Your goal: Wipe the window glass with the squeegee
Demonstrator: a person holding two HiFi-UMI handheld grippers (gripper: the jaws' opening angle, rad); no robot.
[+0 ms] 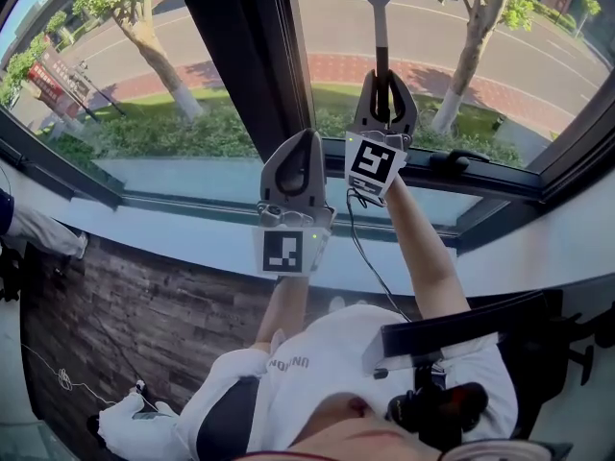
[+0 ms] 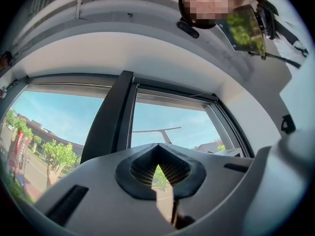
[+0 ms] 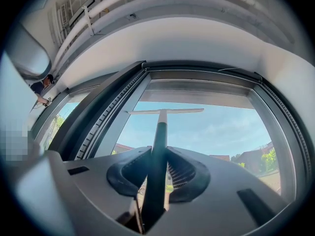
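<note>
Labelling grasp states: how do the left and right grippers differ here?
The left gripper is shut on nothing; the right gripper is shut on the squeegee handle. In the head view, the right gripper sits higher up the window glass, the left gripper lower, near the sill. Both point at the window.

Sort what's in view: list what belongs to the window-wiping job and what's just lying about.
Job: squeegee, gripped by its handle in the right claw; glass; left claw, shut and empty.

Lying about: cable on the floor; chair; window handle.
</note>
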